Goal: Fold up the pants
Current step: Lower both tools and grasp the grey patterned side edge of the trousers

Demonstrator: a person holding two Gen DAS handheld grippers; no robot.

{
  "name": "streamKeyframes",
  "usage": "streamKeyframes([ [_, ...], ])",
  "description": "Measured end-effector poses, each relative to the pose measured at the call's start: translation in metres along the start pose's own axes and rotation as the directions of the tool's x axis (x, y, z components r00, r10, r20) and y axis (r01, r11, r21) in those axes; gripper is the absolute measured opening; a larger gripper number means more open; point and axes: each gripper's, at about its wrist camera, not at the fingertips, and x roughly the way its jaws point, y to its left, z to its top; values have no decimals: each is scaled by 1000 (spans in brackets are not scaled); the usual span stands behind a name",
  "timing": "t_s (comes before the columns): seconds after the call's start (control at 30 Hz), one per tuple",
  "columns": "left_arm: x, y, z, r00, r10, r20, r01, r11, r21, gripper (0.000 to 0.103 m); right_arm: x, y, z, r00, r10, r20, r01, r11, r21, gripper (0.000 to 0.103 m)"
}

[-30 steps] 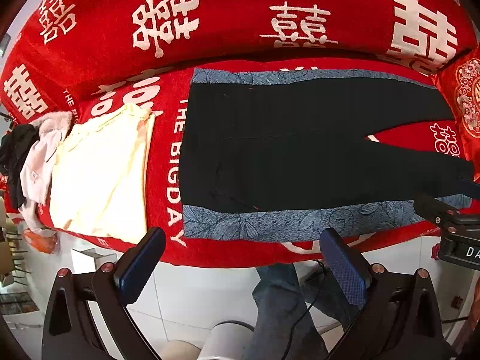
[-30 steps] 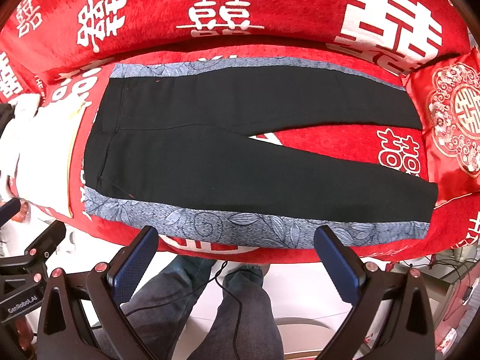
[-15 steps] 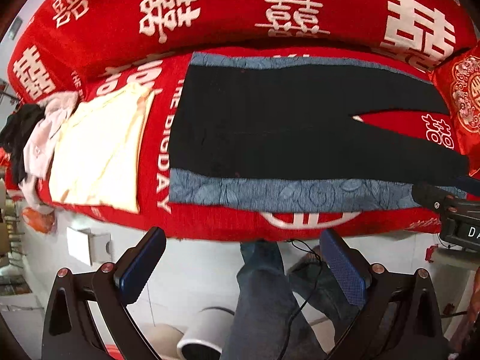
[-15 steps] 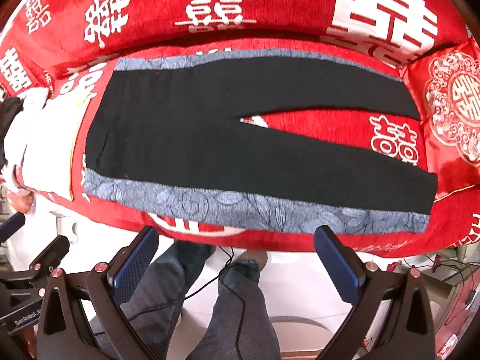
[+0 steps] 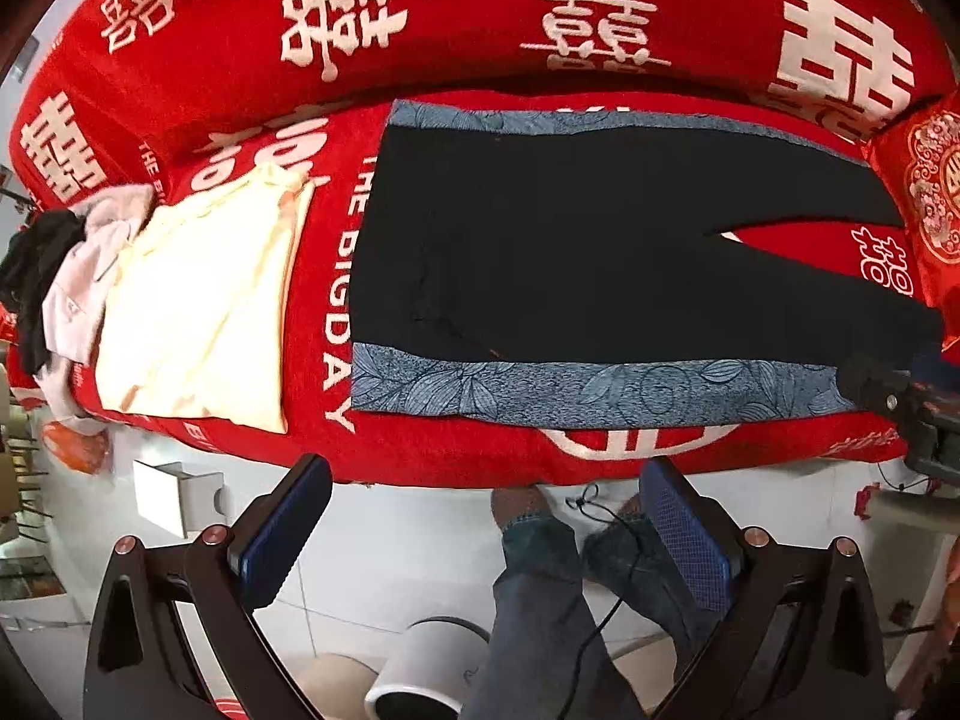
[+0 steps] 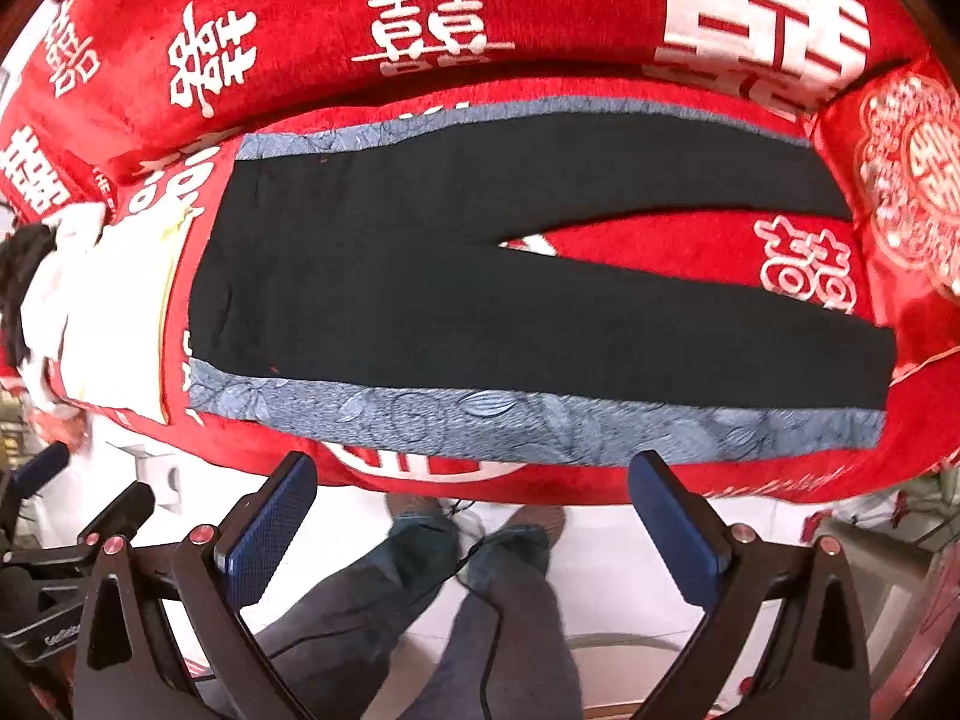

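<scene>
left gripper [image 5: 480,531]: jaws wide apart, empty | right gripper [image 6: 474,516]: jaws wide apart, empty | black pants [image 6: 480,288]: flat on red sofa [image 6: 420,12], ahead of both jaws

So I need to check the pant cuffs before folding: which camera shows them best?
The right wrist view: both leg ends of the pants lie in plain sight. In the left wrist view the right gripper hides the near cuff.

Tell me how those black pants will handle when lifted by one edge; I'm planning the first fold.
The pants lie flat and thin on the red couch cover, so they will probably be floppy and drape. The legs are long, so the far end will likely drag. The plush cover may grip the cloth rather than letting it slide.
</scene>
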Motion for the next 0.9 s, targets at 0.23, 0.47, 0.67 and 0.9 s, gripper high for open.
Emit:
streamKeyframes([
  [0.23, 43, 24, 7, 997, -25, -69, 25, 1000, -5, 103, 37, 7, -10, 996, 1, -85, 6, 997, 80, 103],
  [0.47, 100, 31, 12, 992, -45, -118, 45, 999, -4, 103, 82, 12, -17, 991, 55, -121, -40, 992, 116, 103],
  [0.67, 141, 33, 13, 987, -91, -133, 88, 996, -33, 103, 127, 16, -23, 978, 142, -150, -124, 985, 121, 103],
  [0.9, 170, 38, 11, 983, -149, -104, 139, 985, -97, 103, 158, 24, -28, 943, 296, -149, -279, 952, 125, 103],
])
